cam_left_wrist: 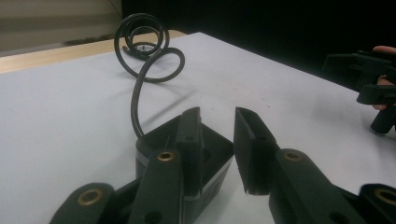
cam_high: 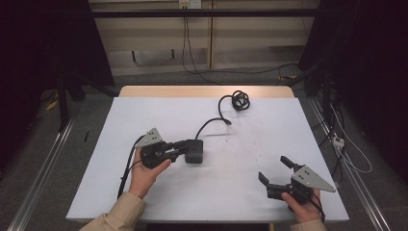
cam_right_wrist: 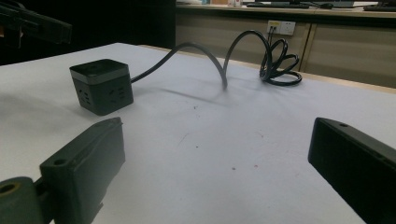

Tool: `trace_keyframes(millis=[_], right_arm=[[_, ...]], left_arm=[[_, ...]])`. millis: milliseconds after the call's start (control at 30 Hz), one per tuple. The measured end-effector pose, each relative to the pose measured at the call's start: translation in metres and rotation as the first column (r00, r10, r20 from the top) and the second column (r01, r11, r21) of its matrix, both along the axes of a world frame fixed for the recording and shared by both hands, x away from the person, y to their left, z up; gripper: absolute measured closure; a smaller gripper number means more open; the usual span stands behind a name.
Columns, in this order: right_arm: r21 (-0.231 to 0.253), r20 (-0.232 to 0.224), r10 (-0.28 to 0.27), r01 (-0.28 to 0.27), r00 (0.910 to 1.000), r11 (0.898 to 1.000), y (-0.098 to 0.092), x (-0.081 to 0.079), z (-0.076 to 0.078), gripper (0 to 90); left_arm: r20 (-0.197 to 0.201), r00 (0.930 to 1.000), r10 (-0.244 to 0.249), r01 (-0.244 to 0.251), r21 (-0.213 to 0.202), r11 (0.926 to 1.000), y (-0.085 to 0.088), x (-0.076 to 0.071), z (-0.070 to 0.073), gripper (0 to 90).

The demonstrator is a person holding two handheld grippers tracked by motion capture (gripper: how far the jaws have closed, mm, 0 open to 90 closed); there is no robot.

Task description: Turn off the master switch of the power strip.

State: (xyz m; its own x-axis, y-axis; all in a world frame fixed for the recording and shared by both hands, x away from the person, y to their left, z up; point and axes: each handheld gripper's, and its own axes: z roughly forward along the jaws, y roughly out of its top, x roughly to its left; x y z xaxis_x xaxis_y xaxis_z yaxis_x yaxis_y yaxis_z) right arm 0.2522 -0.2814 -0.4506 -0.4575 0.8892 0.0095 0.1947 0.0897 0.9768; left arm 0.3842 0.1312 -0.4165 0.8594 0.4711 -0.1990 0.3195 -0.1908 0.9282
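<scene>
In the high view, a black socket cube (cam_high: 194,151) is seen near the middle of the white table (cam_high: 144,202), with its black cord (cam_high: 226,108) curling toward the far edge. The left gripper (cam_high: 182,147) is held right at the cube's left side. The right gripper (cam_high: 275,169) is held well apart, wide open and empty. In the left gripper view, the jaws are set around one corner of the cube (cam_left_wrist: 154,144), with a gap still seen at one jaw. In the right gripper view, the cube (cam_right_wrist: 101,85) is seen far off on the table, between nothing.
</scene>
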Motion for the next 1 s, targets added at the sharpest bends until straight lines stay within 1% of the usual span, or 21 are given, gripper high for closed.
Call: trace_keyframes(millis=[167, 200, 333, 367, 633, 900, 1000], right_arm=[[0.001, -0.002, 0.0, 0.0, 1.0, 1.0, 0.0, 0.0, 0.0, 3.3], [0.0, -0.002, 0.001, -0.001, 1.0, 1.0, 0.0, 0.0, 0.0, 3.3], [0.001, -0.001, 0.001, -0.001, 1.0, 1.0, 0.0, 0.0, 0.0, 3.3], [0.001, -0.001, 0.001, -0.001, 1.0, 1.0, 0.0, 0.0, 0.0, 3.3], [-0.007, -0.003, 0.005, -0.005, 1.0, 1.0, 0.0, 0.0, 0.0, 3.4], [-0.006, -0.002, 0.004, -0.004, 1.0, 1.0, 0.0, 0.0, 0.0, 3.5], [-0.005, -0.002, 0.004, -0.004, 1.0, 1.0, 0.0, 0.0, 0.0, 3.5]], left_arm=[[-0.001, 1.0, -0.005, 0.005, -0.002, 1.0, -0.002, 0.001, 0.0, 75.4], [-0.001, 1.0, -0.002, 0.002, 0.004, 1.0, -0.003, 0.001, 0.0, 75.7], [0.003, 0.9999, -0.013, 0.013, 0.006, 0.9999, -0.005, 0.002, 0.001, 76.3], [0.004, 0.9999, -0.011, 0.011, 0.014, 0.9998, -0.005, 0.002, 0.001, 76.3], [-0.002, 0.9998, -0.019, 0.019, 0.007, 0.9998, -0.009, 0.004, 0.001, 78.2], [-0.002, 0.9997, -0.024, 0.024, 0.022, 0.9995, -0.011, 0.005, 0.001, 81.1], [-0.005, 0.9997, -0.022, 0.022, 0.017, 0.9996, -0.012, 0.006, 0.001, 81.4]])
